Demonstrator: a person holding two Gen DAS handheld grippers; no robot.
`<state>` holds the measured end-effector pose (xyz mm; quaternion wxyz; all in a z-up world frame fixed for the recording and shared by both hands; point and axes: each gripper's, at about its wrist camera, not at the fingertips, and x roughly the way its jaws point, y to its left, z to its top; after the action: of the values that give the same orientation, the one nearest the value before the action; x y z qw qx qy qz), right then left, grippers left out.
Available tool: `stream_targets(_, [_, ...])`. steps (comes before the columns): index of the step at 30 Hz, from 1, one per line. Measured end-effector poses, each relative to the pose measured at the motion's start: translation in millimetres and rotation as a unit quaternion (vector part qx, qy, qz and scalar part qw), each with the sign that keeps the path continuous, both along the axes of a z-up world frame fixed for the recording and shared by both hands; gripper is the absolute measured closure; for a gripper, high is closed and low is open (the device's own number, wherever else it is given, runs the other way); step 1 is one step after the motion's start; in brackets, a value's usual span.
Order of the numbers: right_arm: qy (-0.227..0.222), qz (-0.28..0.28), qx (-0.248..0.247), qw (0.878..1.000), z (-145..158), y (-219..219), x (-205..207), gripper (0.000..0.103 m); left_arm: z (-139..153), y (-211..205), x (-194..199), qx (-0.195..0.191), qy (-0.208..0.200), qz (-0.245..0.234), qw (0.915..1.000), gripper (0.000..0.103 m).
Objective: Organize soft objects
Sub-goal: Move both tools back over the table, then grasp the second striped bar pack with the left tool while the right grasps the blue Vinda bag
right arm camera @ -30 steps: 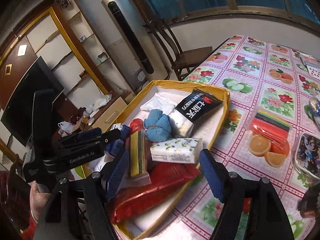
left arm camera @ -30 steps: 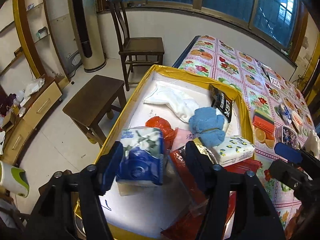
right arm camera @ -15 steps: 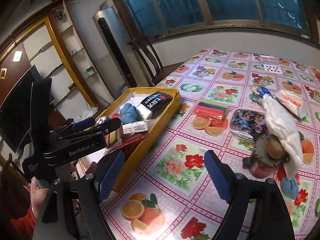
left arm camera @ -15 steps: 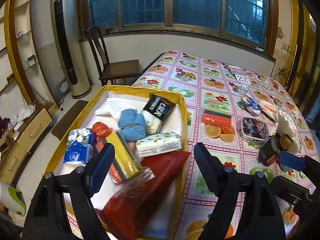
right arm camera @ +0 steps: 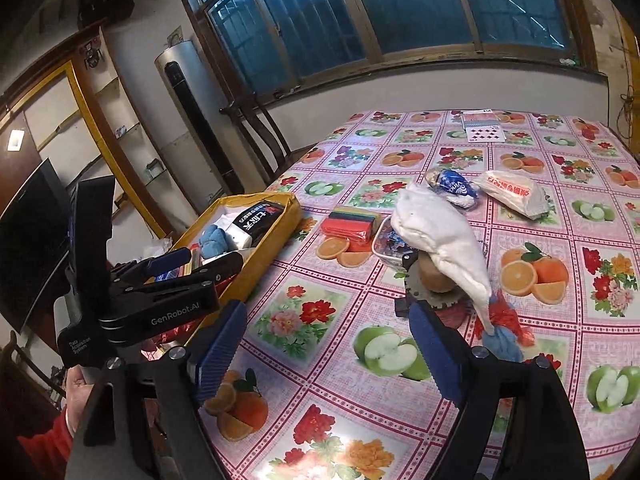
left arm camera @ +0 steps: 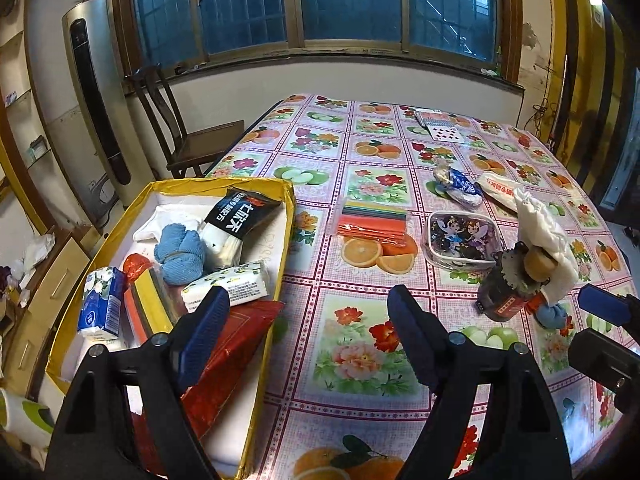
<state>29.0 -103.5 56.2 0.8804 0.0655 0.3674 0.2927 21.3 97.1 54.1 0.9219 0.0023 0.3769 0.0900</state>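
Just ahead of the right tongs (right arm camera: 324, 344), spread wide and empty, a white soft cloth (right arm camera: 444, 240) drapes over a dark jar (right arm camera: 434, 292). Left tongs (left arm camera: 308, 332) gape empty beside the yellow cardboard box (left arm camera: 286, 248) on the floral tabletop (left arm camera: 360, 344).

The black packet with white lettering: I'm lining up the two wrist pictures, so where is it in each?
Left wrist: black packet left of centre, at the far end of the yellow box.
Right wrist: black packet middle left, same far end of the box.
Shared landmark: the blue towel bundle beside it.
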Motion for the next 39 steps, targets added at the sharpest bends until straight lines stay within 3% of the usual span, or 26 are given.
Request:
stream_targets(6, [0.002,-0.012,0.002,1.000,-4,-16,5,0.018,-8,-8,12,-0.010,0.023,-0.013,0.9996,0.021])
stream_targets(13, [0.013,-0.054,0.001,0.998,-6,-59,21,0.016,-12,11,54,-0.103,0.084,-0.029,0.9907,0.021])
stream_targets(17, [0.021,-0.068,0.017,0.997,-5,-83,31,0.016,-27,10,93,-0.142,0.143,-0.024,0.9792,0.021])
stream_targets(20, [0.019,-0.074,0.013,0.997,-4,-92,37,0.015,-45,6,121,-0.200,0.193,-0.021,0.9605,0.022])
stream_targets(21, [0.019,-0.075,0.013,0.997,-5,-95,39,0.015,-48,5,127,-0.204,0.199,-0.009,0.9584,0.022])
stream_targets(27, [0.030,-0.075,0.023,0.996,-10,-115,51,0.015,-51,3,163,-0.245,0.180,0.056,0.9510,0.022])
stream_targets(32, [0.036,-0.074,0.035,0.996,-15,-131,56,0.015,-74,7,191,-0.298,0.194,0.119,0.9271,0.022])
stream_targets(36, [0.038,-0.075,0.043,0.996,-19,-143,59,0.015,-85,0,206,-0.286,0.189,0.148,0.9274,0.021])
stream_targets(39, [0.046,-0.080,0.046,0.995,-25,-150,61,0.014,-84,-7,213,-0.257,0.191,0.140,0.9367,0.021])
